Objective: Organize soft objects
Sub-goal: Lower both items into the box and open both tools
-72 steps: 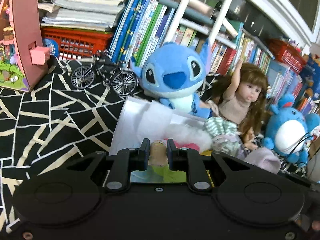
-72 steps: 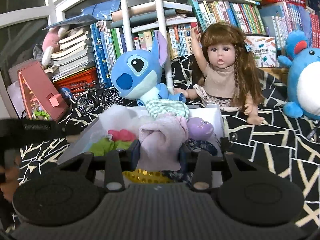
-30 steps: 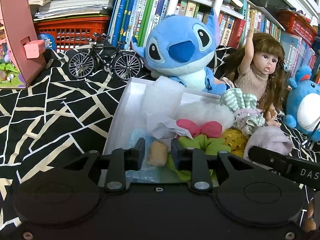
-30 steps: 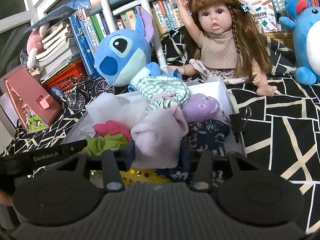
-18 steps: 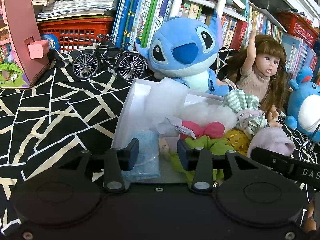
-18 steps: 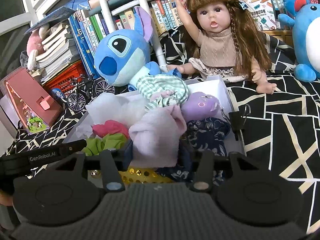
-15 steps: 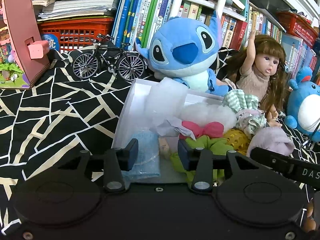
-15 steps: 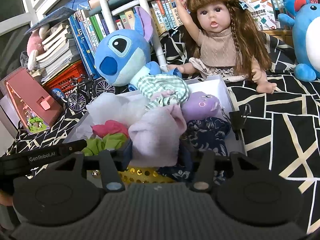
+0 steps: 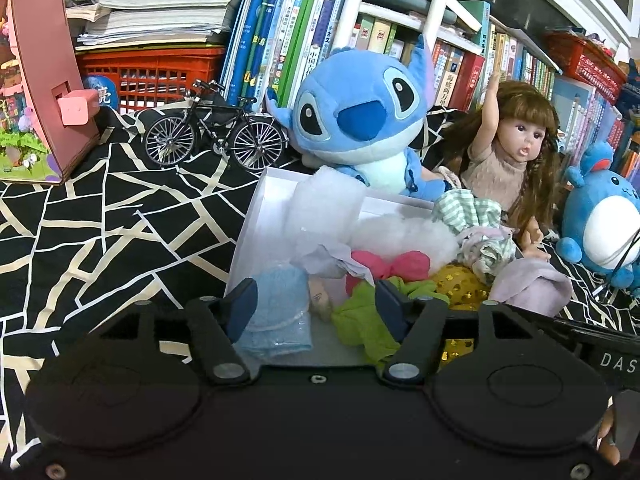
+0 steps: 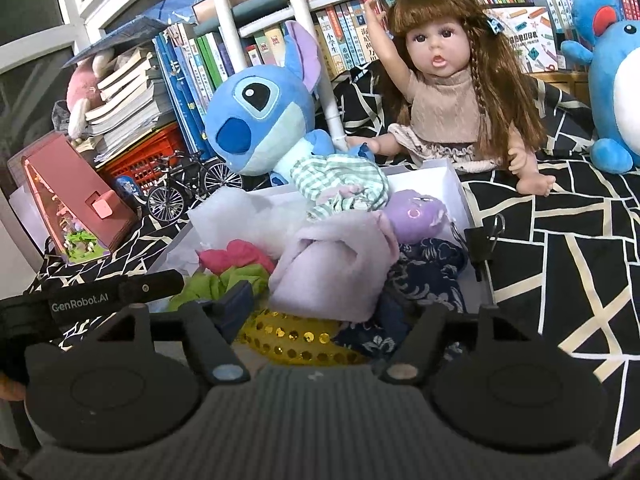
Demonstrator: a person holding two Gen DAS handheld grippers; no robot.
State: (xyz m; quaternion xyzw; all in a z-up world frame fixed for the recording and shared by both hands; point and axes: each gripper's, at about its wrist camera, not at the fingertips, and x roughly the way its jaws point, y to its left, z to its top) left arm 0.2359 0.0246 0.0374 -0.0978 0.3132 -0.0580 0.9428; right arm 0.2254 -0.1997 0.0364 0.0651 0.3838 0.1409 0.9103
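A white box [image 9: 256, 216] holds a pile of soft things. My left gripper [image 9: 316, 308] hangs over its near left corner, its jaws opening. A light blue cloth [image 9: 276, 316], a small beige piece [image 9: 322, 298] and a green cloth [image 9: 360, 320] lie loose between the fingers. My right gripper [image 10: 320, 312] is over the same box [image 10: 452, 184], jaws also opening. A pale lilac cloth [image 10: 332, 272] rests on the pile between its fingers, clear of the left finger [image 10: 236, 308]. Around it lie a gold sequin piece [image 10: 296, 336], a dark blue patterned cloth [image 10: 428, 276] and a purple plush [image 10: 416, 216].
Behind the box sit a blue Stitch plush [image 9: 360, 120], a doll [image 9: 508, 160] and a round blue plush [image 9: 608, 220]. A model bicycle [image 9: 212, 136] and a pink toy house [image 9: 44, 92] stand at the left. Bookshelves close the back. A black clip [image 10: 480, 240] grips the box's right wall.
Both grippers' jaws have spread. The left one let go of the small beige piece, which now lies in the box. The right one let go of the lilac cloth.
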